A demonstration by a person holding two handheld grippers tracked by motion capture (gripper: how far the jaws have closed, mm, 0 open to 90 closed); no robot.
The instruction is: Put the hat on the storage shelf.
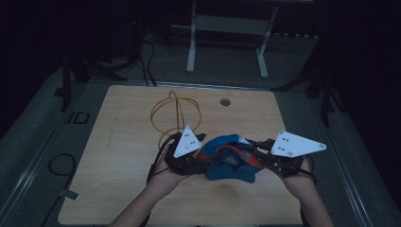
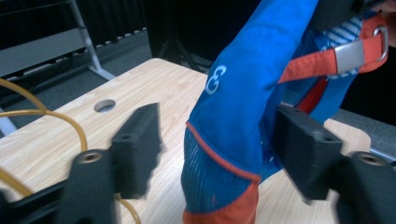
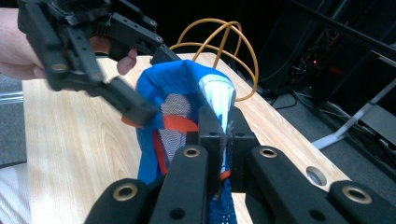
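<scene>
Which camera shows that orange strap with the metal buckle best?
The left gripper view: the strap and buckle are close and sharp there. The right gripper view shows orange trim inside the bag; the high view, a dim streak.

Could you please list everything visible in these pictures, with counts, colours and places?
Bag: one, blue with orange trim and mesh, near the front middle of the table, held up between the two hand-held grippers.
Wire loops: one bundle, yellow-orange, behind the bag on the table.
Table: one, light wood, with a round hole near its far edge.
Frame legs: white, on the floor beyond the table.
Cables: black, on the grey floor at left.
Left hand-held gripper: black, jaws apart around the bag's end, one jaw not yet touching.
Right hand-held gripper: black, shut on the bag's edge.
</scene>
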